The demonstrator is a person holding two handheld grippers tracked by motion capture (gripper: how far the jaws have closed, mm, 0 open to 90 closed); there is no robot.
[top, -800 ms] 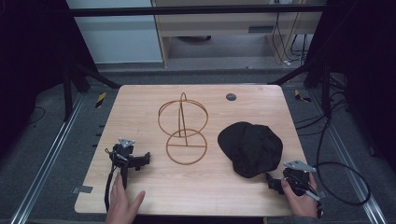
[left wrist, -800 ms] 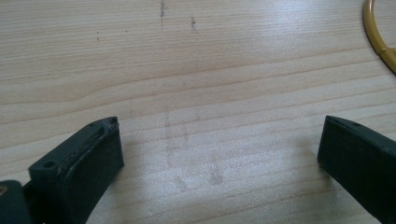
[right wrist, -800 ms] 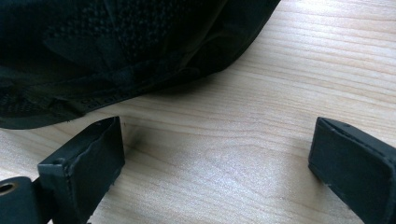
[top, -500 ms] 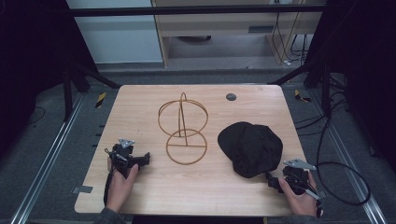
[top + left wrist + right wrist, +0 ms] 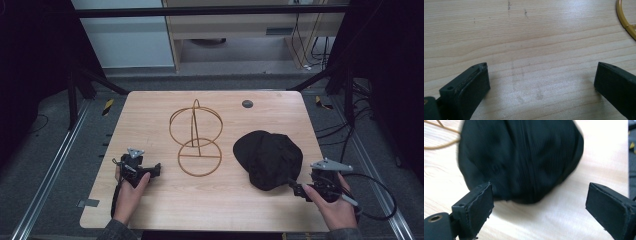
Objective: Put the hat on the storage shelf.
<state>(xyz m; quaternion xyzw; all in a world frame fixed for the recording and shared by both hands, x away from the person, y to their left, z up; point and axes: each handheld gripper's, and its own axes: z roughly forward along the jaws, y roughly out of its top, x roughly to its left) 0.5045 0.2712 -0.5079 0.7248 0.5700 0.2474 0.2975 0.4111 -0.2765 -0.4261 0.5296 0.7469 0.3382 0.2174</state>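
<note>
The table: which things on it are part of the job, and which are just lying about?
Part of the job:
black cap
right tool, open, facing the cap
gold wire stand

Lying about:
small dark disc
left tool, open over bare wood

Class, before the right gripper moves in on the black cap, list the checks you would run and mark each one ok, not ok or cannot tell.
1. Right gripper jaws open: ok.
2. Nothing between its jaws: ok.
3. Black cap lies flat on the table, ahead of the right gripper: ok.
4. Cap apart from the gold wire stand: ok.
5. Left gripper open, over bare wood, away from the cap: ok.
6. Which edge of the cap is the brim: cannot tell.
</note>
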